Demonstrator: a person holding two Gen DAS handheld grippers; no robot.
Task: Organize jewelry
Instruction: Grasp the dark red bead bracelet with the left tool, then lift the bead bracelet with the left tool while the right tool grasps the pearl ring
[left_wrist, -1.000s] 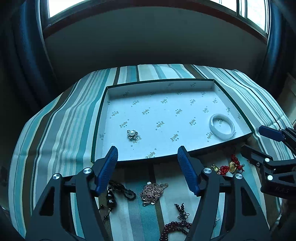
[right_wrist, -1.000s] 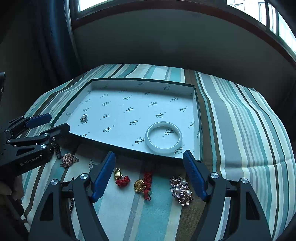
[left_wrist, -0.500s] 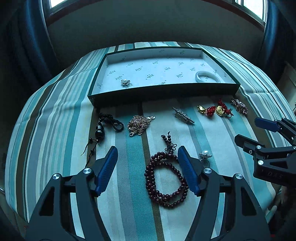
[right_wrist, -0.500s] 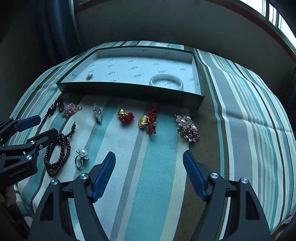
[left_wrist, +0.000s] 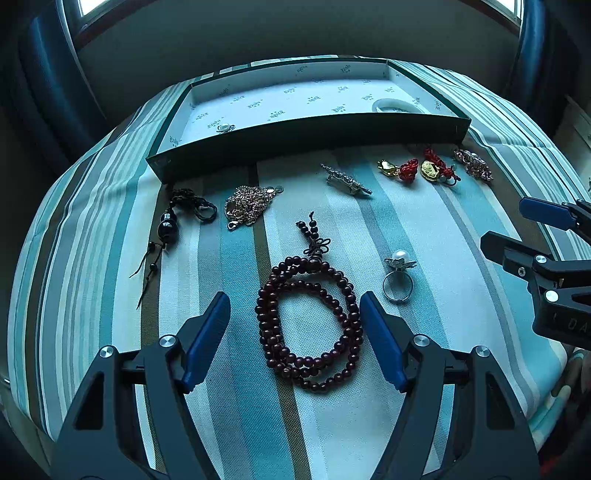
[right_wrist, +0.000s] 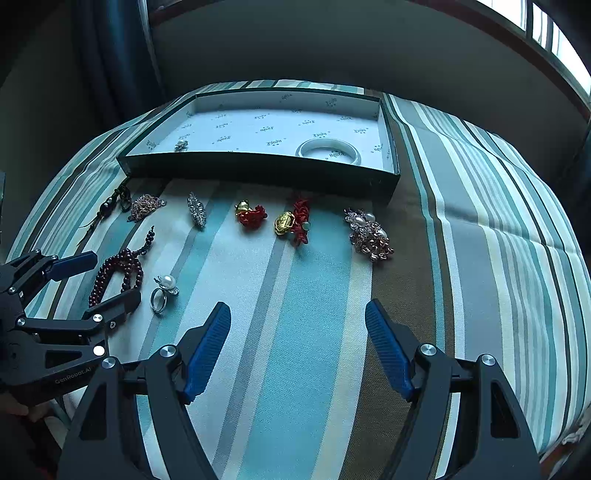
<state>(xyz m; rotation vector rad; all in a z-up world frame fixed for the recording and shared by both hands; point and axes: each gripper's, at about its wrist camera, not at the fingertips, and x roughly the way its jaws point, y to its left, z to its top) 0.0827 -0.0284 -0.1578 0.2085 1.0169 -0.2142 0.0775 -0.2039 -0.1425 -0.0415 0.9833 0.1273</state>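
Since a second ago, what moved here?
Both grippers, left gripper and right gripper, pulled back from the green tray, fingers open, empty; the left now frames the dark red bead bracelet. The jewelry stayed put.

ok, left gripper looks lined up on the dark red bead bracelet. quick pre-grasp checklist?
1. Left gripper open: ok.
2. Dark red wooden bead bracelet between its blue fingers: ok.
3. Silver pearl ring outside that gap: ok, just beyond the right finger.
4. Right gripper open, holding nothing: ok.
5. Bare floor left in the green-walled white-lined box: ok, only a white bangle and a small pearl piece inside.
6. Fingers low enough to catch the beads: cannot tell.
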